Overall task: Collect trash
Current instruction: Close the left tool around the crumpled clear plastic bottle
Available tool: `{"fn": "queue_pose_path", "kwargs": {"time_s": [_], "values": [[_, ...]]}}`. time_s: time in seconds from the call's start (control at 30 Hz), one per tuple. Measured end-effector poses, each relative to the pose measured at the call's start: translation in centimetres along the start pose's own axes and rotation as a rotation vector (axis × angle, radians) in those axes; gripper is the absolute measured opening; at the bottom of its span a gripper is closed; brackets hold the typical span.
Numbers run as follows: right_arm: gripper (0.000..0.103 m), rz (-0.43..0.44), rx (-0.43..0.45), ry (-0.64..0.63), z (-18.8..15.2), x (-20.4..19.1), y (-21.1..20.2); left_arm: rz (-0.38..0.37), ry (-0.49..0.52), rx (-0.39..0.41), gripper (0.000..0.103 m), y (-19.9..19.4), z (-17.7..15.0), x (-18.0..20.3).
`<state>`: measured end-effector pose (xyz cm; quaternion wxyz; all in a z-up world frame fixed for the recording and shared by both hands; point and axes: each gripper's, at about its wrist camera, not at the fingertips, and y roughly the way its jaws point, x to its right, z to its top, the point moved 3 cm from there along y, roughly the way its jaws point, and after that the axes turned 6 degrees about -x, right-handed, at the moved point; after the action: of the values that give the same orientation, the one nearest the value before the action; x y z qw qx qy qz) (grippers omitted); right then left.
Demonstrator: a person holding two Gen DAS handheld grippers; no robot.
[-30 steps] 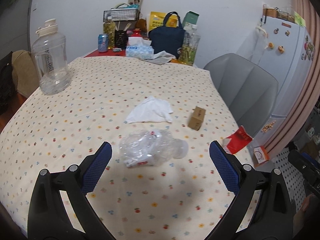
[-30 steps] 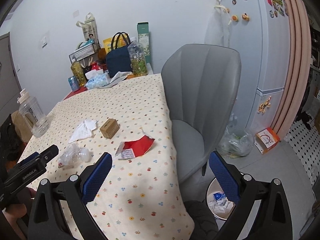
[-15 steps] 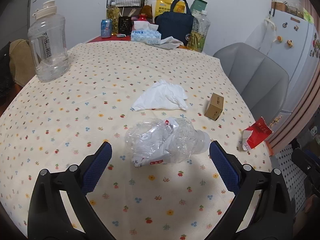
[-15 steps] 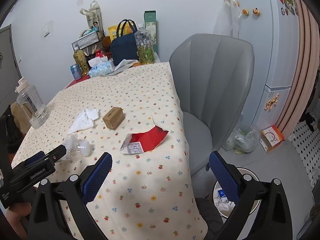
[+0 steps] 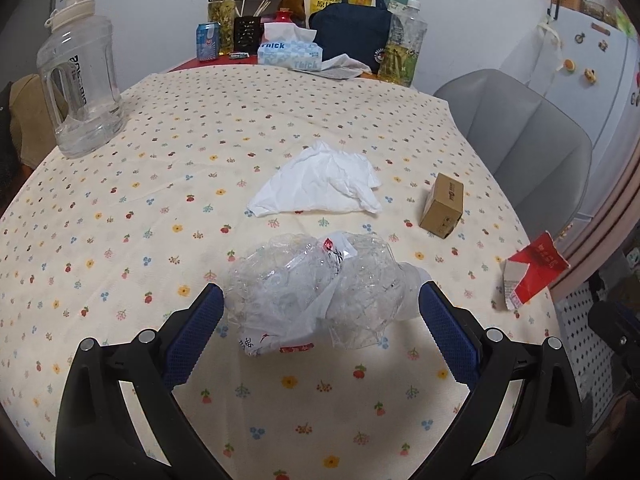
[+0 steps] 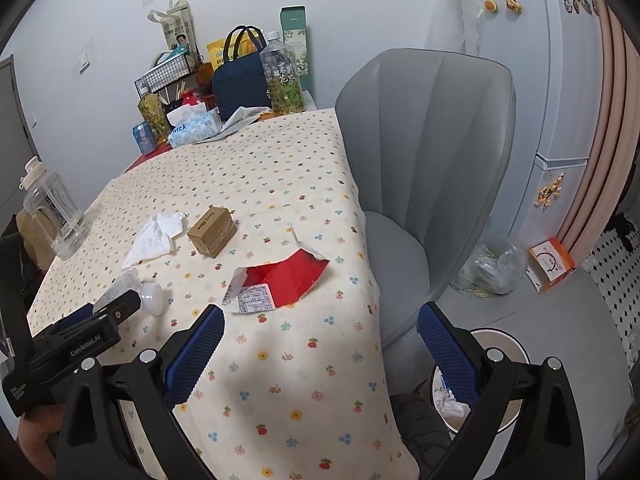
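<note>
A crushed clear plastic bottle (image 5: 320,292) lies on the flowered tablecloth (image 5: 160,184), between the wide-open fingers of my left gripper (image 5: 320,316). A crumpled white tissue (image 5: 320,186), a small brown cardboard box (image 5: 443,210) and a torn red wrapper (image 5: 532,270) lie further out. My right gripper (image 6: 320,340) is open and empty above the table's near right edge, just short of the red wrapper (image 6: 280,284). The box (image 6: 212,232), the tissue (image 6: 154,238) and the left gripper (image 6: 116,312) also show in the right wrist view. A round trash bin (image 6: 492,376) stands on the floor under the right gripper.
A large clear water jug (image 5: 80,88) stands at the table's left. Bottles, a tissue box (image 5: 290,52), a blue bag (image 5: 352,32) and a can crowd the far end. A grey chair (image 6: 432,168) stands right of the table, a fridge (image 6: 560,80) behind it.
My left gripper has moved forward and down until its open fingers flank the crushed bottle. My right gripper has moved closer to the table and the red wrapper.
</note>
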<state>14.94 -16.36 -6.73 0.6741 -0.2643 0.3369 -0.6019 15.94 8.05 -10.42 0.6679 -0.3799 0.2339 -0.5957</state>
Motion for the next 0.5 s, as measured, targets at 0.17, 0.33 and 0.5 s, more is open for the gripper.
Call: {"fn": "queue_pose_path", "kwargs": {"time_s": [0.17,0.33,0.5], "values": [[0.095,-0.002,0.004,0.001,0.3,-0.4,0.2,-0.021,-0.025,-0.003,0.097,0.5,0.7,-0.3],[0.095,-0.009,0.002,-0.012,0.6,-0.8,0.5,-0.057,-0.064,-0.018,0.097,1.2,0.9,-0.7],[0.095,-0.013,0.003,-0.016,1.1,-0.9,0.8,-0.085,-0.093,-0.033,0.098,1.9,1.4,-0.9]]}}
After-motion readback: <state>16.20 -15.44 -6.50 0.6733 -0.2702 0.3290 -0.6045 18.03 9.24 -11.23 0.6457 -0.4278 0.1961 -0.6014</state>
